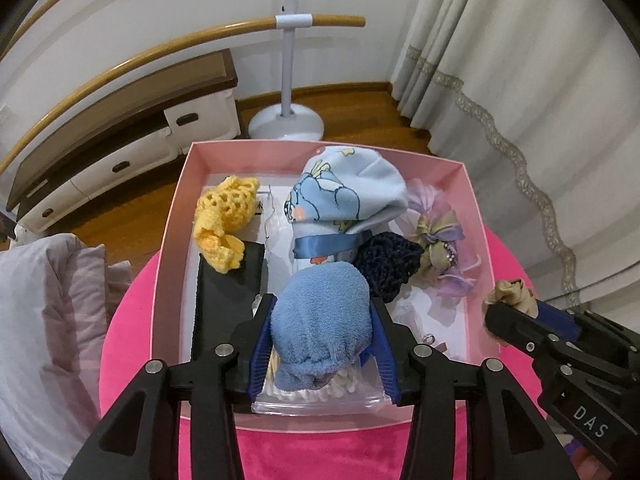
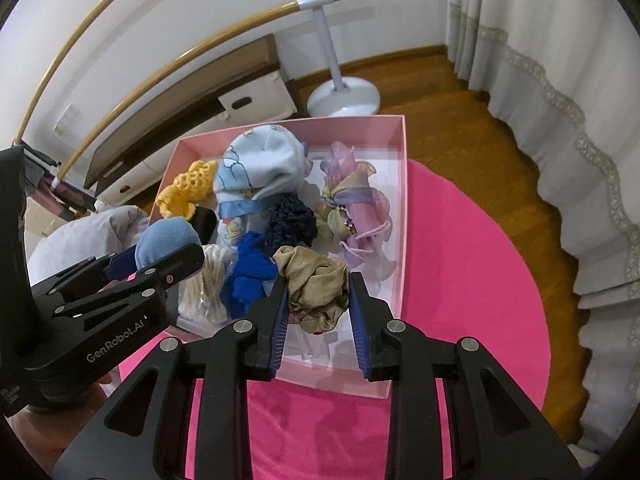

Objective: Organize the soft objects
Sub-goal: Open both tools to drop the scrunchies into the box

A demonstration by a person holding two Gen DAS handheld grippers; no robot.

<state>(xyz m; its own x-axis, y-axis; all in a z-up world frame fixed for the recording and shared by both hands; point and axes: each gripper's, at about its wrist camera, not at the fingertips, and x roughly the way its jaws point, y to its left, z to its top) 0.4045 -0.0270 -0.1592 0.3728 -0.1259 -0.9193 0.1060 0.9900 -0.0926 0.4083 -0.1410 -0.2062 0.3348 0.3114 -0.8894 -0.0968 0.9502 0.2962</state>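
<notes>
Currently: two soft items clamped over pink box (image 1: 176, 208).
Left gripper (image 1: 322, 330) fingers grip blue fleece bundle (image 1: 320, 320); right gripper (image 2: 318, 296) fingers grip tan scrunchie (image 2: 316, 284), beside box's near-right wall.

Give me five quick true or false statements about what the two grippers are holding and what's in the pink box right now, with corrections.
1. The left gripper holds a blue fleece bundle. True.
2. The right gripper holds a yellow crocheted piece. False: it grips a tan satin scrunchie; the yellow crocheted piece lies in the pink cardboard box.
3. The box sits on a bright pink round surface. True.
4. The box is empty. False: it holds several soft items, including a light blue printed cloth roll.
5. That roll is tied with a red cord. False: a blue satin ribbon wraps it.
</notes>
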